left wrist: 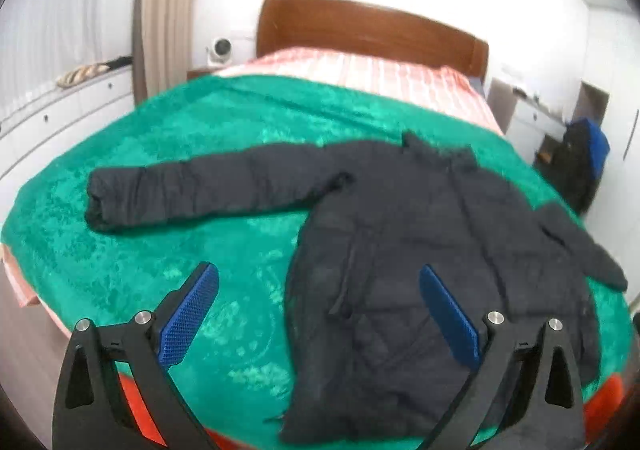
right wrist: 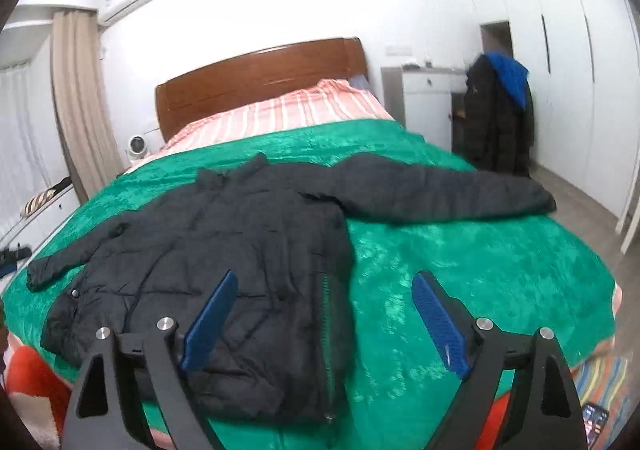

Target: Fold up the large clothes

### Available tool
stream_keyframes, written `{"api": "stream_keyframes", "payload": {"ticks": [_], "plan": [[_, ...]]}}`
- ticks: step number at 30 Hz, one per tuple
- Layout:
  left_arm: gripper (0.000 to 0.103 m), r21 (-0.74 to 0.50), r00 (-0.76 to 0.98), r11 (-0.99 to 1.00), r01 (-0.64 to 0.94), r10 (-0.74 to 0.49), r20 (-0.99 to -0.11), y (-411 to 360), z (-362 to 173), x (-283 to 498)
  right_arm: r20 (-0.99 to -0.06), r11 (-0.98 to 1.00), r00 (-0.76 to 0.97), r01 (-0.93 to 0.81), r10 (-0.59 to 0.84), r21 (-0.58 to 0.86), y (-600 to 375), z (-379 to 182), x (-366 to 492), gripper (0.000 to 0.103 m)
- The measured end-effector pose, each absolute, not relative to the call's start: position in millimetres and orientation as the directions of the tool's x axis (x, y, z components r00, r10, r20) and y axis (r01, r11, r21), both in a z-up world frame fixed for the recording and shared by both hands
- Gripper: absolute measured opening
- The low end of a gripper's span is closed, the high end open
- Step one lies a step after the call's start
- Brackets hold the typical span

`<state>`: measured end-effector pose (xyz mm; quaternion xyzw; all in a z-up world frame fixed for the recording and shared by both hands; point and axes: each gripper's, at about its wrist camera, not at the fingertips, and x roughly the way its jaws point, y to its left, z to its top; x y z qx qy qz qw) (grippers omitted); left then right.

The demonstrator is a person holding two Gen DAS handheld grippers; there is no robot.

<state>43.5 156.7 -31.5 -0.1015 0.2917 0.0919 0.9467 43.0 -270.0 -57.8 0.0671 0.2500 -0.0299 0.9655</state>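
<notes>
A dark padded jacket (left wrist: 420, 250) lies flat on a green blanket (left wrist: 200, 154) covering a bed, collar toward the wooden headboard (left wrist: 368, 30), both sleeves spread out to the sides. The left gripper (left wrist: 319, 310) hovers above the jacket's lower edge, its 2 blue-padded fingers (left wrist: 188, 318) wide apart with nothing between them. The right gripper (right wrist: 324, 318) hovers over the jacket's other lower corner, fingers (right wrist: 438, 320) likewise spread and empty. A pink striped sheet (right wrist: 288, 106) shows beyond the blanket.

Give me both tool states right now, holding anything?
Left tool: open, empty, above the dark jacket.
Right tool: open, empty, above the jacket's edge.
</notes>
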Motion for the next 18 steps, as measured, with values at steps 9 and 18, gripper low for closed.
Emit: {"api": "stream_keyframes", "payload": {"ticks": [9,18], "plan": [[0.101,-0.057,0.807,0.99,-0.127,0.07,-0.587,113,-59,41,-0.512,1.0,0.859,-0.012,0.02,0.02,-236,-81,44,0.089],[0.101,-0.025,0.791,0.994,-0.111,0.073,-0.608,97,-70,40,-0.52,0.992,0.849,-0.122,0.091,-0.025,-215,-97,44,0.089]]}}
